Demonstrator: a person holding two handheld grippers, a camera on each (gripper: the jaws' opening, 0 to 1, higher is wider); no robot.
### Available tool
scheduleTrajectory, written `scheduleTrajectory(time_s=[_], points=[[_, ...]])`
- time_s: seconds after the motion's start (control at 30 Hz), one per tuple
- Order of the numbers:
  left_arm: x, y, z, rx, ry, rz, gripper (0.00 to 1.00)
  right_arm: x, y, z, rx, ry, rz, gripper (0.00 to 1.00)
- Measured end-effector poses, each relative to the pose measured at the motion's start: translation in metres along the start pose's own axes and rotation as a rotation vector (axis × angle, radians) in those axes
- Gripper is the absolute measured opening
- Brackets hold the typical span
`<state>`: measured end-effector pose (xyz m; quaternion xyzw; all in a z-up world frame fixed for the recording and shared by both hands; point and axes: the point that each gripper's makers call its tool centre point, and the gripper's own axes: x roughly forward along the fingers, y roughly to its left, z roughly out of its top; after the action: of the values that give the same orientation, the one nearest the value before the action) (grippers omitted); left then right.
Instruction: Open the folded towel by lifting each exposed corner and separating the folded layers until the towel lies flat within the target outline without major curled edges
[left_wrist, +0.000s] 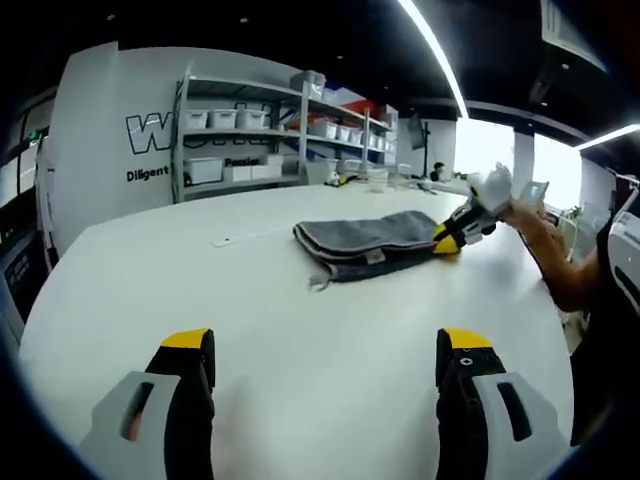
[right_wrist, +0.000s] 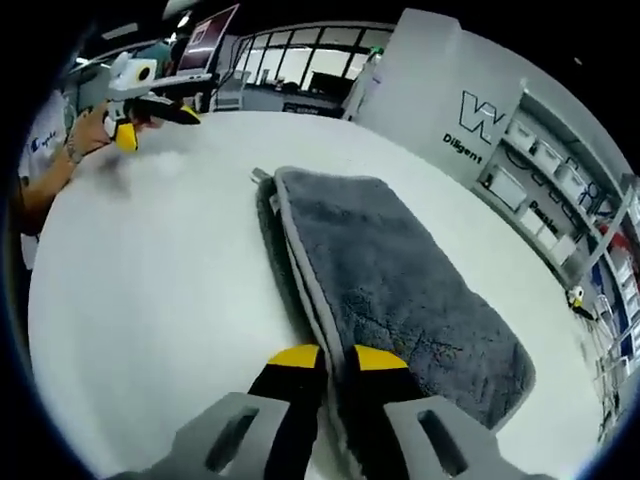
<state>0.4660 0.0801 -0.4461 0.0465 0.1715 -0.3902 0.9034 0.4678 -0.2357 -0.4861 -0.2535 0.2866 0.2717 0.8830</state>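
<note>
Plush grey folded towel (right_wrist: 400, 290), rectangular

**White workroom with shelving and bright windows**

A broad white table (left_wrist: 300, 330) fills the lower half of the left gripper view. Behind it at upper left stands a white wall (left_wrist: 110, 150) bearing dark lettering, with a metal shelving rack (left_wrist: 270, 130) of white bins beside it. A long ceiling light strip (left_wrist: 435, 50) runs across the dark ceiling at upper centre. Bright windows (left_wrist: 480, 145) glow at right.
</note>
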Motion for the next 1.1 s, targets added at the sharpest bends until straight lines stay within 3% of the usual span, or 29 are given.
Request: scheduleTrajectory(time_s=[0.3,0.7,1.1], points=[[0.001,-0.002,0.001,0.002,0.001,-0.003,0.9,-0.007,0.022,0.005,0.065,-0.048,-0.001,0.07],[0.002,-0.004,-0.001,0.003,0.005,-0.009,0.9,-0.013,0.052,0.013,0.001,-0.016,-0.029,0.07],[0.002,-0.006,-0.002,0.008,0.011,-0.017,0.89,-0.016,0.095,0.035,-0.073,-0.054,0.057,0.05]])
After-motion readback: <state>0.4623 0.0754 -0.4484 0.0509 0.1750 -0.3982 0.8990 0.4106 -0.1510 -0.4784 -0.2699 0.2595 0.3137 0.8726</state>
